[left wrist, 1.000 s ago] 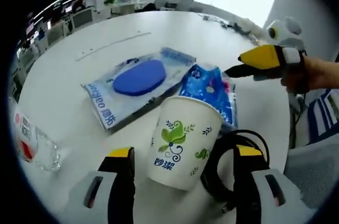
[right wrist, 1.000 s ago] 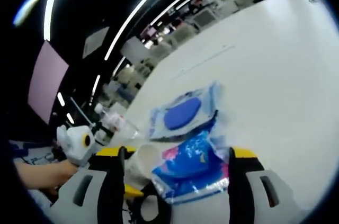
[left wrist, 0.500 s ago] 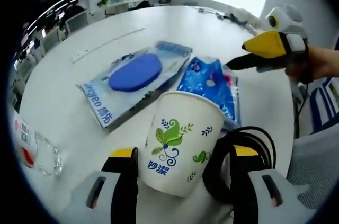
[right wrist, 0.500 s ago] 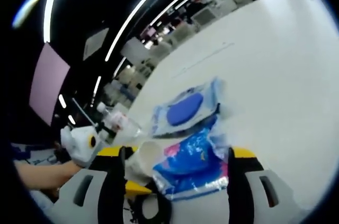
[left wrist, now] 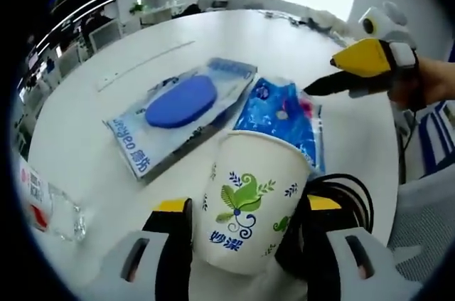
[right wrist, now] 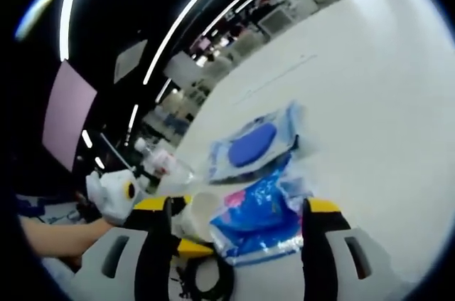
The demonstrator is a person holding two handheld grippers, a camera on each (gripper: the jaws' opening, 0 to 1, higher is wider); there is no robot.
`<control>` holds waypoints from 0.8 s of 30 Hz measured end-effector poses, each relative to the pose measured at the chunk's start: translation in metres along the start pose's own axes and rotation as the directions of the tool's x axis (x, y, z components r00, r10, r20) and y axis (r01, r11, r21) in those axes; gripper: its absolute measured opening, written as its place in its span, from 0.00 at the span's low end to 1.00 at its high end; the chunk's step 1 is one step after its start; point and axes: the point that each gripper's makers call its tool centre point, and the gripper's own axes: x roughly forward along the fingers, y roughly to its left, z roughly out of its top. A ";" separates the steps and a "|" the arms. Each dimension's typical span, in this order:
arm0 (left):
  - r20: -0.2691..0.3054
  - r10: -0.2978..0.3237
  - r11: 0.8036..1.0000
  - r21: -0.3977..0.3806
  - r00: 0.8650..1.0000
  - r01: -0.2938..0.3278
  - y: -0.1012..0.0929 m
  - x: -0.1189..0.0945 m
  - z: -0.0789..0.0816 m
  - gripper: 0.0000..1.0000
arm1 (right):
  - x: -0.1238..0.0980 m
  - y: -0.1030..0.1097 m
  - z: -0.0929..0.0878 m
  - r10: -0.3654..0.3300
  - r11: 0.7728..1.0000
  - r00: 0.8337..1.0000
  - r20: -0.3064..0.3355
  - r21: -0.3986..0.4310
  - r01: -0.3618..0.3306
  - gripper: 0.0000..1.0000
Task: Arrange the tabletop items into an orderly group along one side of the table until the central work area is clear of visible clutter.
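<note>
The paper cup (left wrist: 250,201) stands upright on the white table (left wrist: 106,123), at six o'clock in the left gripper view, between the left gripper's (left wrist: 243,219) spread jaws. They flank it without visibly pressing, so I judge the claw released and lined up to grasp it. A black cable coil (left wrist: 341,194) lies touching the cup at four o'clock. Beyond it, at one o'clock, lies the blue printed pouch (left wrist: 288,119); at eleven, the clear pack with a blue oval (left wrist: 181,105). A plastic bottle (left wrist: 43,205) lies at nine. The right gripper (right wrist: 234,226) hangs with jaws wide apart, straddling the pouch (right wrist: 259,215), probably ready to shift it aside.
</note>
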 end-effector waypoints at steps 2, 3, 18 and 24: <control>0.005 -0.004 1.000 -0.003 1.000 0.004 -0.001 0.000 -0.001 0.51 | -0.001 0.000 -0.001 -0.007 1.000 1.000 -0.001 -0.011 0.007 0.69; 0.005 -0.005 1.000 -0.005 1.000 0.005 -0.001 0.000 -0.001 0.50 | -0.002 0.000 -0.002 -0.008 1.000 1.000 -0.003 -0.018 0.008 0.68; 0.104 -0.002 0.994 -0.105 0.995 0.013 0.000 -0.015 0.005 0.41 | -0.004 0.021 -0.009 0.025 0.997 1.000 -0.003 -0.072 -0.025 0.58; 0.117 0.016 0.995 -0.095 0.993 -0.005 0.000 -0.019 0.004 0.41 | -0.005 0.029 -0.009 0.053 0.997 0.999 0.002 -0.056 -0.052 0.58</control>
